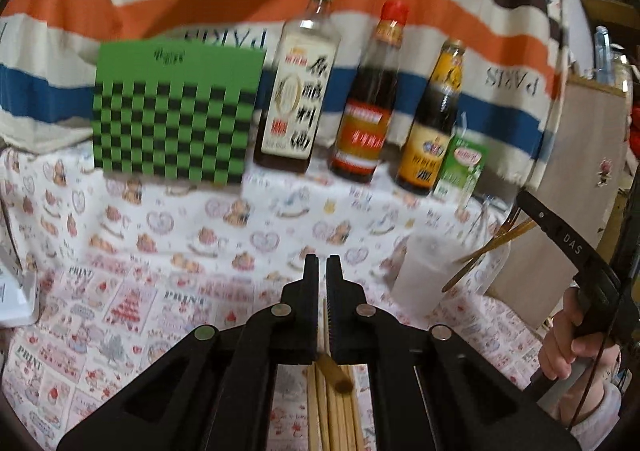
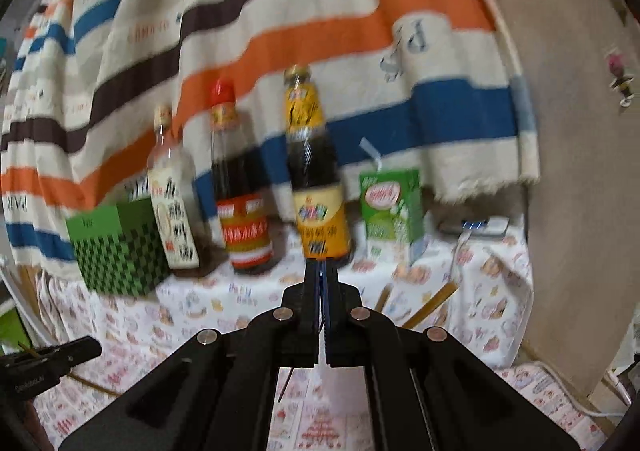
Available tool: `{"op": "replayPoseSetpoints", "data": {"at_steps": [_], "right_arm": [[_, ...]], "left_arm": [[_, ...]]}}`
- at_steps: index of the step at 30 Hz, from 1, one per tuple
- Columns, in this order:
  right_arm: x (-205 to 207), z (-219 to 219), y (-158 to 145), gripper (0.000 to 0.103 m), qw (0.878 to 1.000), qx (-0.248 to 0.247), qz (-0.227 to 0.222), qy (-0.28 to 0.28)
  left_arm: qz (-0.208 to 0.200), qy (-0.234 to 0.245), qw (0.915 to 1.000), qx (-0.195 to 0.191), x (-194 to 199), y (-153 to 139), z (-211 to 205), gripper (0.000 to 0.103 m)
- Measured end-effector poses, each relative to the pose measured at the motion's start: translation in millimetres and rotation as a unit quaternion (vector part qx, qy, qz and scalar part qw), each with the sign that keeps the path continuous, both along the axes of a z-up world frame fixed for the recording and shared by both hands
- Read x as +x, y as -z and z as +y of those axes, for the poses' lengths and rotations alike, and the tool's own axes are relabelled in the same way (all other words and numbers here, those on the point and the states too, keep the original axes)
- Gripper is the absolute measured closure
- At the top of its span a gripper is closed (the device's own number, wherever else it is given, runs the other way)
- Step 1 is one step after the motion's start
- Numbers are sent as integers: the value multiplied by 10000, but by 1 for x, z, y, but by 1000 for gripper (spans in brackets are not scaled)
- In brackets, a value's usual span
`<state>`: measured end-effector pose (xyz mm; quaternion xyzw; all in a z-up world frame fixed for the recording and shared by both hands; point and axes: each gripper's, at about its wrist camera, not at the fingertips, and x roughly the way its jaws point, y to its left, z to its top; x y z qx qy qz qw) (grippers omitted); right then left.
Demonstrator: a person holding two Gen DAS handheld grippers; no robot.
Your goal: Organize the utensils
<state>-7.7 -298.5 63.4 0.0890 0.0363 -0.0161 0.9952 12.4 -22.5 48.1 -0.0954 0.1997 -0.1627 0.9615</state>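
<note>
While the left gripper [image 1: 322,263] is pointing slightly down over the table [image 1: 200,219], its jaws are pinching a chopstick [image 1: 332,369] above more chopsticks [image 1: 340,419]; a cup [image 1: 426,275] is holding others at right, beside a hand [image 1: 568,347] gripping a handle. From the right wrist, the right gripper [image 2: 321,269] is pointing level toward the bottles [image 2: 320,187], jaws closed on a thin blue thing [image 2: 323,291].

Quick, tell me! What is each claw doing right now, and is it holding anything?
Left gripper: closed on a chopstick.
Right gripper: closed; a thin blue thing shows between its fingers, too blurred to name.
</note>
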Motion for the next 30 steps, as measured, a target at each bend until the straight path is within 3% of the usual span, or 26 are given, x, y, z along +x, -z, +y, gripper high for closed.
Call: {"op": "replayPoseSetpoints", "data": {"at_steps": [3,9,14,20,25,30], "right_arm": [[-6,-13,-7,101,9996,160,-229,81],[-12,-48,-13,101,9961,544,-560,422],[-12,-73,-15,101,9934,727,-740,490],[-4,-81,-9,101,9928,747,-725,585],[7,-87,-4,101,9932,791,-659,545],[14,-81,-2,101,9948,625,-630,499]], "left_arm": [[-283,25,9996,75,-7,-9,-2,101],[-478,83,9986,205,6,-37,-17,103],[-864,305,9953,308,22,-79,-56,103],[-969,572,9933,271,48,-106,-105,103],[-934,688,9923,427,58,-106,-134,103],[-744,479,9909,1012,51,-77,-144,103]]}}
